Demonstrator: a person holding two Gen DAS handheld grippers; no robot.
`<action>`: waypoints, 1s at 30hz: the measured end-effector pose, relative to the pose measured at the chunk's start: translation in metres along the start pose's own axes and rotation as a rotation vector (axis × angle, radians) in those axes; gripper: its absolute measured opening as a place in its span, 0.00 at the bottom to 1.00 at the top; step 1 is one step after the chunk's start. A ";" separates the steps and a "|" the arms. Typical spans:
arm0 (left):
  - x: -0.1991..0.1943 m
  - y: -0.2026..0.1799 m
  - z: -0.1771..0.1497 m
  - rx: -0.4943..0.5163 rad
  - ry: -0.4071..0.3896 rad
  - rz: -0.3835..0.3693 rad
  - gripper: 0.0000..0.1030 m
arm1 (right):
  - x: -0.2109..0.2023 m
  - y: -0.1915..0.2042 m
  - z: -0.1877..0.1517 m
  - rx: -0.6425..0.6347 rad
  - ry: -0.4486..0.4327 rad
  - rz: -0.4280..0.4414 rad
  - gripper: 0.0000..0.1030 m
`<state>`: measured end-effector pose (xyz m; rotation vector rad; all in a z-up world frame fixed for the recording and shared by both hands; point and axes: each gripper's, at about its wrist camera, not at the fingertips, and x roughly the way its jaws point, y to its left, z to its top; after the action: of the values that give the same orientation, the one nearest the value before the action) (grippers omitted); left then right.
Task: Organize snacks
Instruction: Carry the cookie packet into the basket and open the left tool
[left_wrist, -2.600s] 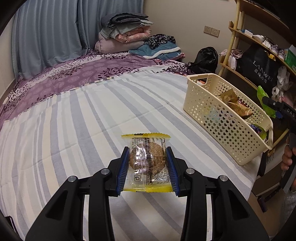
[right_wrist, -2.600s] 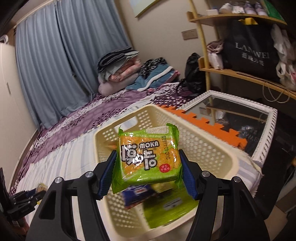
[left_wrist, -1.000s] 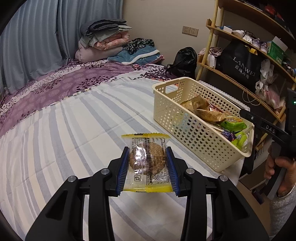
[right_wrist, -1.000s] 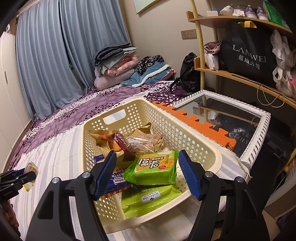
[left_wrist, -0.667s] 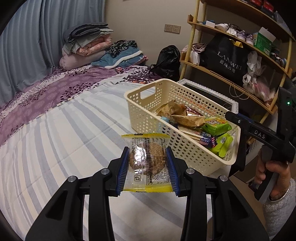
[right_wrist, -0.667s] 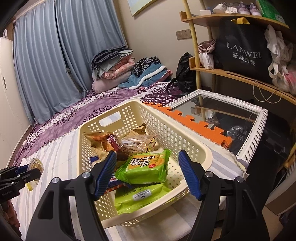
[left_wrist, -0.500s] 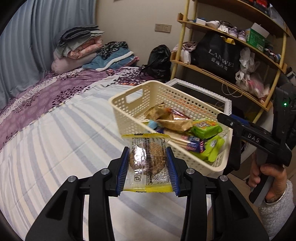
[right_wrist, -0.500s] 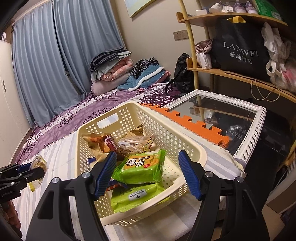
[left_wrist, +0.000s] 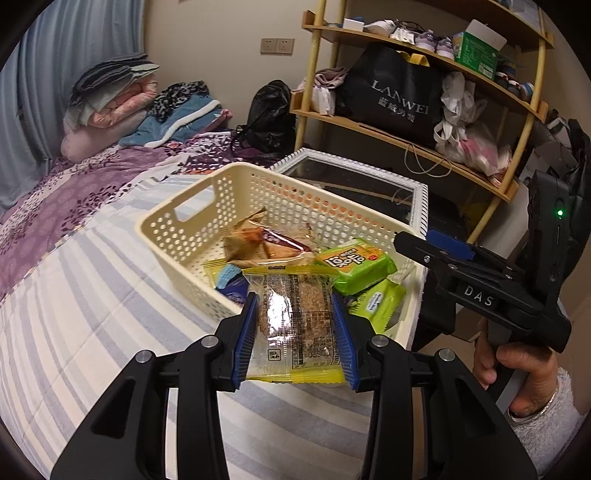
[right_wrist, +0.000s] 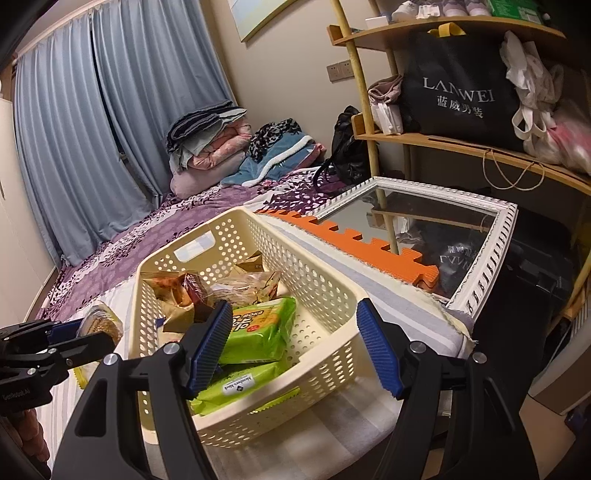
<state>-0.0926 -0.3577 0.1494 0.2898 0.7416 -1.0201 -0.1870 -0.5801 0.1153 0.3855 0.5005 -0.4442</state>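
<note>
My left gripper (left_wrist: 295, 336) is shut on a clear, yellow-edged cookie packet (left_wrist: 295, 325), held just over the near rim of a cream perforated basket (left_wrist: 192, 221). The basket holds several snacks, with a green MOKA packet (left_wrist: 356, 264) on top. My right gripper (right_wrist: 293, 347) is open and empty at the basket's (right_wrist: 314, 280) near end, behind the green MOKA packet (right_wrist: 258, 332). The left gripper with the cookie packet (right_wrist: 101, 325) shows at the left of the right wrist view. The right gripper (left_wrist: 436, 251) shows at the basket's right end in the left wrist view.
The basket sits on a striped sheet (left_wrist: 74, 332) near the bed's edge. A white-framed mirror (right_wrist: 443, 221) and an orange foam mat (right_wrist: 354, 243) lie beside the bed. Wooden shelves (left_wrist: 406, 66) with a black LANWEI bag (left_wrist: 395, 96) stand behind. Folded bedding (right_wrist: 214, 147) is piled far back.
My left gripper has carried the cookie packet right and forward to the basket's rim. My right gripper let go of the green MOKA packet into the basket and drew back, staying open.
</note>
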 end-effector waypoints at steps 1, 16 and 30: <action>0.003 -0.003 0.001 0.007 0.003 -0.005 0.39 | 0.000 -0.001 0.000 0.002 0.000 0.000 0.67; 0.040 -0.012 0.003 0.028 0.057 -0.061 0.39 | 0.002 -0.008 -0.001 0.006 0.001 -0.015 0.67; 0.044 -0.005 0.005 0.050 0.048 -0.030 0.40 | -0.001 -0.001 0.003 -0.007 -0.008 -0.010 0.67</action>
<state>-0.0812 -0.3921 0.1241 0.3486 0.7663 -1.0645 -0.1874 -0.5819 0.1176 0.3744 0.4967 -0.4537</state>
